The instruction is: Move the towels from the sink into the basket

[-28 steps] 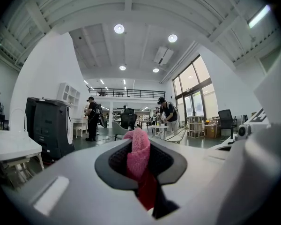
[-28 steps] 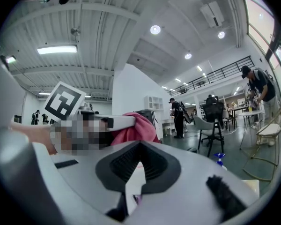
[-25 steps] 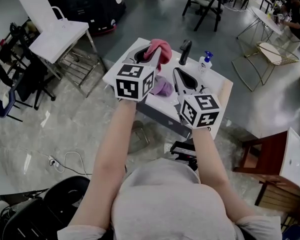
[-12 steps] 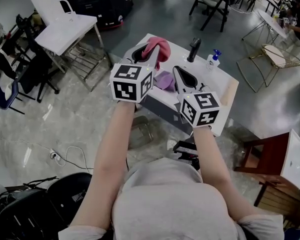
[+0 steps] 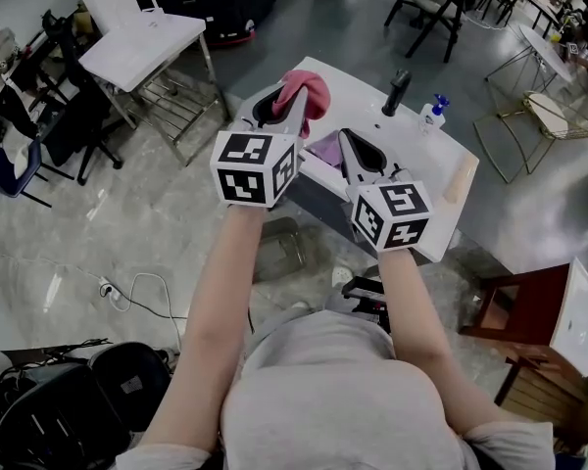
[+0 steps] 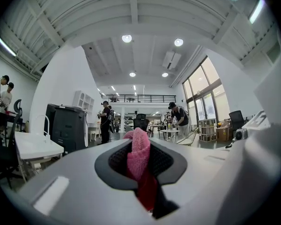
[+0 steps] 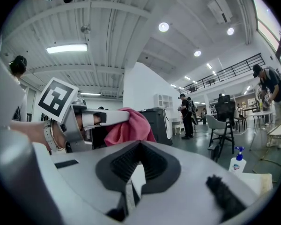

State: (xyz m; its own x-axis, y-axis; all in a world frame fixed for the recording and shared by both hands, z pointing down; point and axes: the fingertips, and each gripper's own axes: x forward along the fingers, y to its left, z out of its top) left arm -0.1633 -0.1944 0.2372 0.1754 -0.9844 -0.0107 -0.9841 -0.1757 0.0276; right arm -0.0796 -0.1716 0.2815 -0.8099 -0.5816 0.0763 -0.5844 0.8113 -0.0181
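A pink towel [image 5: 307, 90] hangs from my left gripper [image 5: 286, 106], which is shut on it above the left corner of the white sink counter [image 5: 372, 78]. In the left gripper view the pink towel [image 6: 138, 150] is pinched between the black pads and bunches up past the tips. A purple towel [image 5: 324, 149] lies in the sink basin, just left of my right gripper [image 5: 344, 138]. The right gripper [image 7: 135, 171] is shut with nothing between its jaws. Its view shows the left gripper [image 7: 99, 118] holding the pink towel [image 7: 129, 125] to its left.
A black faucet [image 5: 399, 90] and a soap bottle [image 5: 433, 114] stand at the back of the counter. A greyish container [image 5: 277, 249] sits on the floor beside the sink stand. A white folding table [image 5: 142, 41] is at the left, a wooden stool [image 5: 514, 306] at the right.
Both grippers have drawn back and to the left relative to the sink. The pink towel stays in the left gripper and now hangs over the counter's left corner.
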